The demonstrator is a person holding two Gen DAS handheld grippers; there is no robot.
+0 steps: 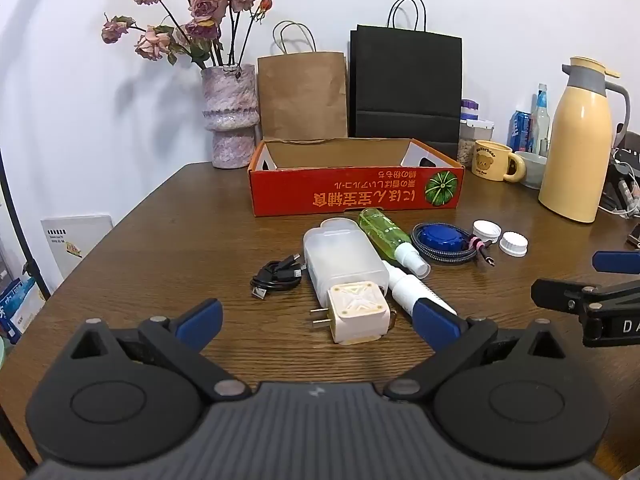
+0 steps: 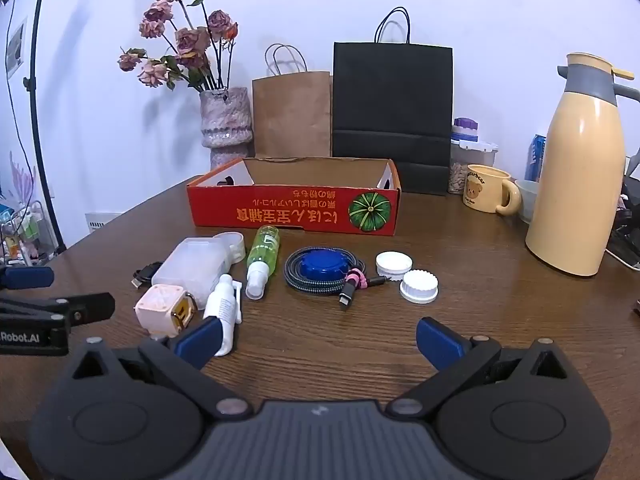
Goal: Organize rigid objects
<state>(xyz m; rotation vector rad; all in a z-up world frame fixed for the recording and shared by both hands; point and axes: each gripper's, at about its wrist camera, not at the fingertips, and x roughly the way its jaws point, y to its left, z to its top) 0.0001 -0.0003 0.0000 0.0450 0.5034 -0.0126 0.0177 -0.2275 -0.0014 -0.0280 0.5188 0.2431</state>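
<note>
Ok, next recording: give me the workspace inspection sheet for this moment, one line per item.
Surface: brown wooden table, no spills seen.
Job's things: red cardboard box, nothing seen inside; in front of it lie a pink charger, translucent case, green spray bottle, white tube, blue disc, two white caps.
Clutter: yellow thermos, bear mug, vase of dried roses, two paper bags.
Grippers: left tongs open over the charger; right tongs open, holding nothing.
Cables: black USB cable; braided cable coiled around the disc.
Surroundings: white wall; light stand at left.
</note>
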